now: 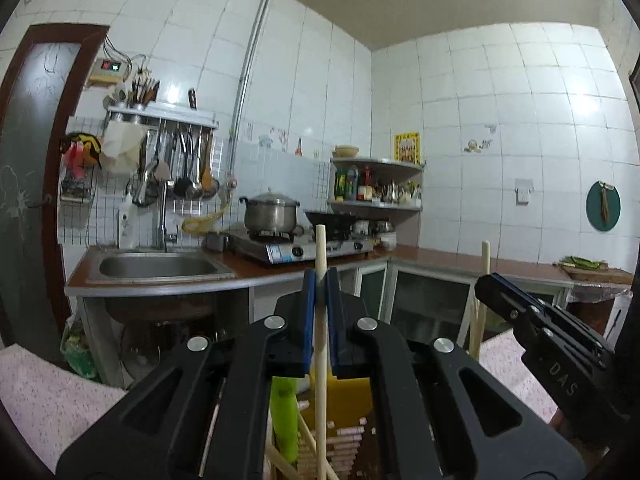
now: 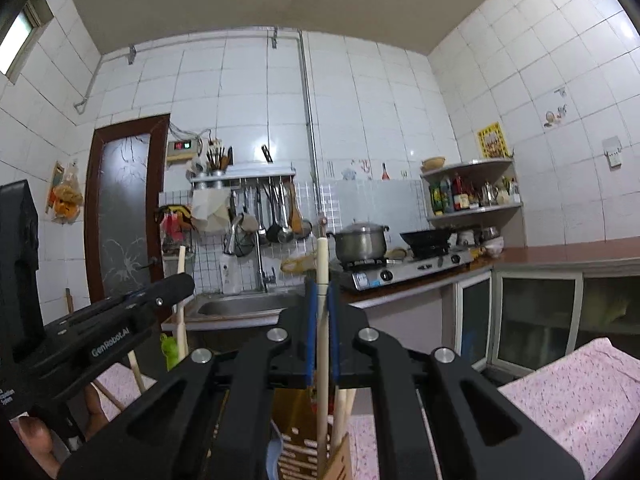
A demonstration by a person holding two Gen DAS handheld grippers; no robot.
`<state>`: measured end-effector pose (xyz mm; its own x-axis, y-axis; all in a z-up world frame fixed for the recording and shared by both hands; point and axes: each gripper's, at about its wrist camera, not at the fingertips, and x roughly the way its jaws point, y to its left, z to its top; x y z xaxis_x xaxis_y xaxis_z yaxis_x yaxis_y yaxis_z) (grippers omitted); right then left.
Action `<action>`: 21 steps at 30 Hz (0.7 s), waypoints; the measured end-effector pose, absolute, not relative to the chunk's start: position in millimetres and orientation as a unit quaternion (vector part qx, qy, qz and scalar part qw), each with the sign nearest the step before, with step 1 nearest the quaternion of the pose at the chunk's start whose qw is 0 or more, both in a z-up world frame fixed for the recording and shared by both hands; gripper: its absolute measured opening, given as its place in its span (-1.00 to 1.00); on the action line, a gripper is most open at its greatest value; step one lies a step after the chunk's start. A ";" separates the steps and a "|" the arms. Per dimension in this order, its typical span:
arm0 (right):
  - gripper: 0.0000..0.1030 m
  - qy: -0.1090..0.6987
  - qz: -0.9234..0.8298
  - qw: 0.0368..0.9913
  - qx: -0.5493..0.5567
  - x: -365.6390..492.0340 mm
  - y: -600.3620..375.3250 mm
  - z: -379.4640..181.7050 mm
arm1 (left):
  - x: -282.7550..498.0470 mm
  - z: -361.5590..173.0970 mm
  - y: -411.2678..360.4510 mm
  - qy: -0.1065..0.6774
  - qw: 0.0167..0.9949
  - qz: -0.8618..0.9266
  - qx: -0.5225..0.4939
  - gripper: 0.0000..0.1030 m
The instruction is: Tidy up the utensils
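Above a yellow slotted utensil holder (image 1: 352, 404), the left gripper (image 1: 321, 280) pinches one pale wooden chopstick (image 1: 321, 360) upright, and the right gripper (image 2: 322, 292) clamps a second pale wooden chopstick (image 2: 322, 360) likewise. Both sticks seem mid-placement; next, I judge, each must be lowered straight into the holder, then freed

Home kitchen, white tiled walls, steel sink (image 1: 156, 266), gas stove (image 1: 304, 250) with pot (image 1: 272, 212), hanging ladles (image 1: 188, 168)
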<state>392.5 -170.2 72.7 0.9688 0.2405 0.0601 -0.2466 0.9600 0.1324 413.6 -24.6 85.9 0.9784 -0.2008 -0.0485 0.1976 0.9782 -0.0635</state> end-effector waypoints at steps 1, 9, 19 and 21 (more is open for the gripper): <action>-0.88 -0.015 0.122 0.990 0.066 392.6 -169.7 70.0 | 410.7 84.8 -25.3 0.029 0.995 -0.096 -0.023 -0.91; 0.25 0.043 0.107 0.990 0.086 376.6 -175.0 70.6 | 373.4 104.6 -16.3 0.049 0.995 -0.088 -0.015 0.25; 0.71 0.081 0.075 0.993 0.031 274.8 -186.5 104.7 | 280.6 138.7 51.7 0.101 0.993 -0.034 -0.045 0.90; 0.81 0.095 0.067 0.993 0.032 248.2 -186.8 101.7 | 258.1 136.0 54.9 0.110 0.993 -0.024 -0.032 0.90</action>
